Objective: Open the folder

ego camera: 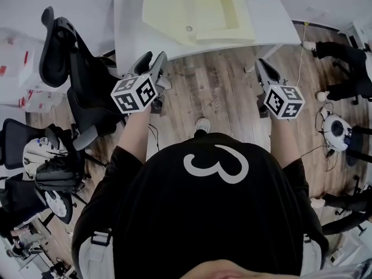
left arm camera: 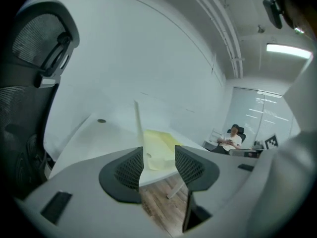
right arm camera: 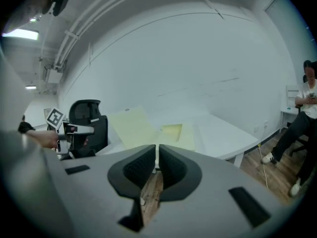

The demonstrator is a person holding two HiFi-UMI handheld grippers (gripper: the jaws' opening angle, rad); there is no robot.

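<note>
On white table (ego camera: 273, 23), yellow folder (ego camera: 192, 13) lies open; wood floor (ego camera: 224, 92) below.

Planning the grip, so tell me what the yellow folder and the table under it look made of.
Folder: likely thin plastic or card, pale yellow, matte; its cover looks sheet-thin. Table: smooth white top, perhaps laminate, no grain showing.
</note>
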